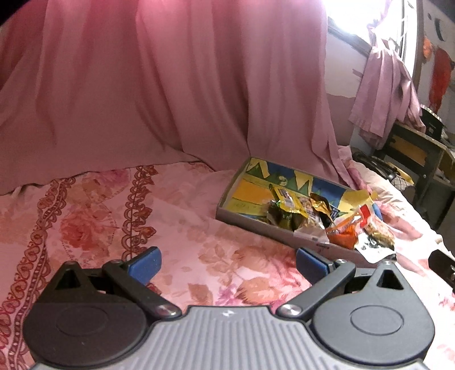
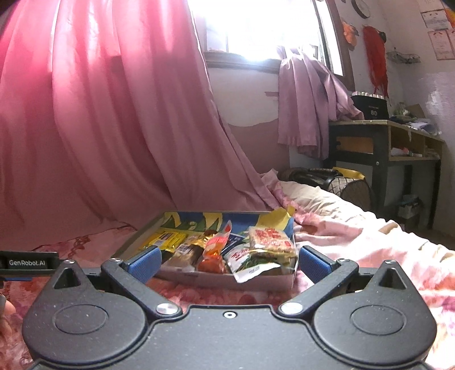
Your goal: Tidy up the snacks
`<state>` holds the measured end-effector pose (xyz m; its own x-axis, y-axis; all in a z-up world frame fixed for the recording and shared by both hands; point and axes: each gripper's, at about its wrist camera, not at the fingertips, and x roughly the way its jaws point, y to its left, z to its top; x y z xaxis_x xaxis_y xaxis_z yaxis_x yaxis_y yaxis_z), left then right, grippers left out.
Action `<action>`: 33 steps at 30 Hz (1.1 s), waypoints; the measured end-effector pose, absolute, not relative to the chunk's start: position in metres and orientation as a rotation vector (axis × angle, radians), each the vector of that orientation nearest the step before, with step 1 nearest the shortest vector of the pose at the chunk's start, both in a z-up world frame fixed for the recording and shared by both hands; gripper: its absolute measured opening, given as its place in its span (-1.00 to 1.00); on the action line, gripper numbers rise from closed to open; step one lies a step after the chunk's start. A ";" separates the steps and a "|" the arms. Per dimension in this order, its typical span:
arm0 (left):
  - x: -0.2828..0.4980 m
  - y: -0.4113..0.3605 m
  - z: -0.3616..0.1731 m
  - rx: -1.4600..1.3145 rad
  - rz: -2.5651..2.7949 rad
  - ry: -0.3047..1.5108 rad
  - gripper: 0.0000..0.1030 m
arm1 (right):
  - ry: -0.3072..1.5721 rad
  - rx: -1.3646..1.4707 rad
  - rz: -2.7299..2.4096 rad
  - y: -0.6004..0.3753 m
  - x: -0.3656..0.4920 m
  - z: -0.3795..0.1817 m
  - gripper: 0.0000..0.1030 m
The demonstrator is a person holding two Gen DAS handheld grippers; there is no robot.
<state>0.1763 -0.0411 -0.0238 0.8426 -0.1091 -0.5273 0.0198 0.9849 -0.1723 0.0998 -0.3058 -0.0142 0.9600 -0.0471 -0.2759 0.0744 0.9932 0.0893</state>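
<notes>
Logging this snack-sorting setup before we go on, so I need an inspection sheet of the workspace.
Surface: bed with floral sheet.
Job's things: snack packets piled at the near end of a shallow printed box; one white packet overhangs its rim.
Clutter: nothing seen on the sheet.
Grippers: left gripper and right gripper open, empty.
Cables: nothing seen.
Surroundings: pink curtain, bright window, desk.

Home bedroom: floral bedsheet [image 1: 176, 216], pink curtain [image 2: 99, 128]
</notes>
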 end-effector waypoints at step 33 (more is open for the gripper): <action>0.121 -0.011 -0.037 -0.108 -0.148 0.586 0.99 | 0.349 0.080 -0.108 -0.266 0.044 -0.029 0.99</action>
